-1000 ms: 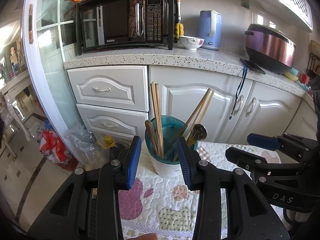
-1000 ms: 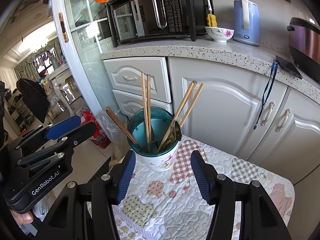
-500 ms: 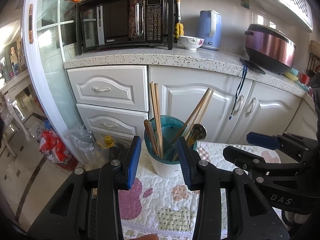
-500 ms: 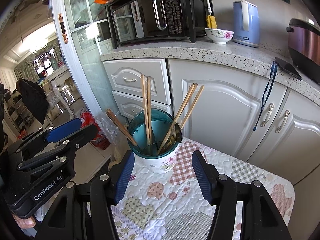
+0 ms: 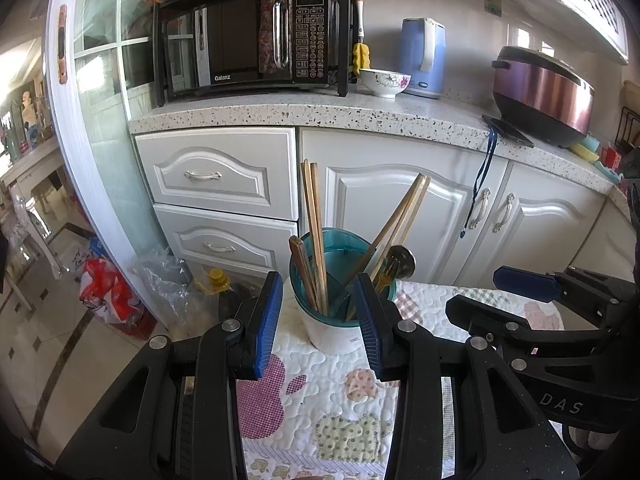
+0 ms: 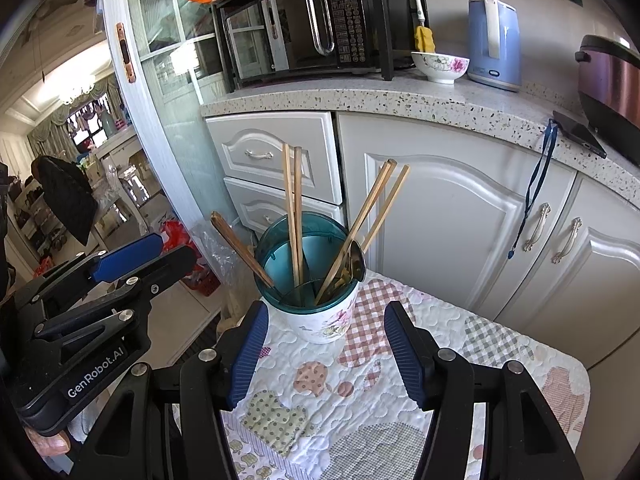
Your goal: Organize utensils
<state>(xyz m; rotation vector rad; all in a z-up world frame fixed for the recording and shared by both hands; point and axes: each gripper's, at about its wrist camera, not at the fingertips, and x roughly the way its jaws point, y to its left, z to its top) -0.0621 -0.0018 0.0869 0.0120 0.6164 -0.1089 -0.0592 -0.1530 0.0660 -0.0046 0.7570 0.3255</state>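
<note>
A white floral utensil cup [image 5: 334, 330] [image 6: 326, 320] with a teal insert stands at the far edge of a quilted table cloth [image 5: 320, 396] [image 6: 460, 360]. In it are an upright pair of wooden chopsticks [image 5: 312, 216] [image 6: 291, 208], a leaning pair [image 5: 400, 216] [image 6: 378, 204], a shorter dark pair [image 5: 301, 268] [image 6: 240, 246] and a metal spoon [image 5: 399, 258] [image 6: 357, 256]. My left gripper [image 5: 318, 326] is open just short of the cup, nothing in it. My right gripper [image 6: 326, 354] is open too, empty, a little back from the cup. Each gripper shows at the side of the other's view.
White cabinets [image 5: 400, 220] stand close behind the table under a speckled counter [image 5: 320, 114] with a microwave [image 5: 256, 40], a bowl [image 5: 384, 80], a kettle [image 5: 422, 56] and a rice cooker [image 5: 540, 92]. Plastic bags [image 5: 120, 296] lie on the floor at the left.
The right gripper's jaws stand a touch wider than before. Nothing else has visibly moved.
</note>
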